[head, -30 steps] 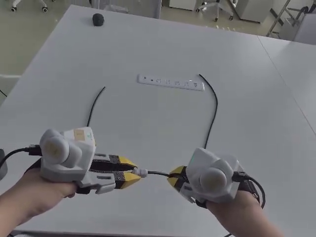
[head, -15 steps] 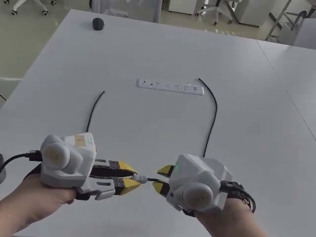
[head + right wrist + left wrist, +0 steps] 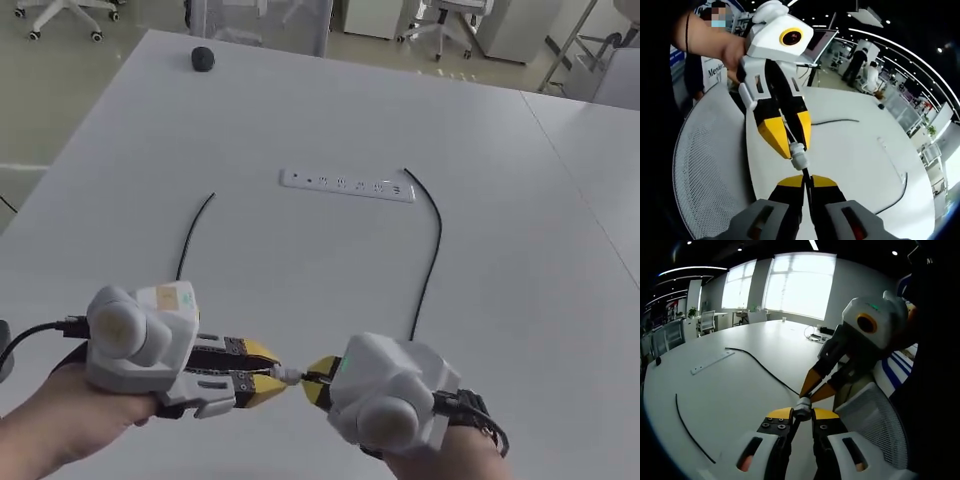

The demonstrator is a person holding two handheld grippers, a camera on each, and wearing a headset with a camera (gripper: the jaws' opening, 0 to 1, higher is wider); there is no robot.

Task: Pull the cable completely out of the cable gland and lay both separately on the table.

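Note:
Low over the front of the white table [image 3: 300, 270], a small white cable gland [image 3: 289, 377] sits between the yellow jaw tips of my left gripper [image 3: 272, 378], which is shut on it. A long black cable [image 3: 437, 230] runs from near the power strip down the table and behind my right gripper [image 3: 312, 370]. The left gripper view has the gland [image 3: 802, 406] in my left gripper [image 3: 802, 413], with the right gripper [image 3: 809, 391] tip to tip against it. In the right gripper view my right gripper [image 3: 808, 181] is shut on the thin cable just below the gland [image 3: 799, 156].
A white power strip [image 3: 347, 185] lies mid-table. A second, short black cable [image 3: 192, 225] lies to its left. A small dark object [image 3: 203, 58] sits near the far edge. A white mesh chair back [image 3: 705, 165] stands close behind the grippers at the table's front edge.
My right gripper has slid left along the cable until its tips nearly meet the left gripper's. The stretch of cable showing between them has shrunk. The left gripper has held its place.

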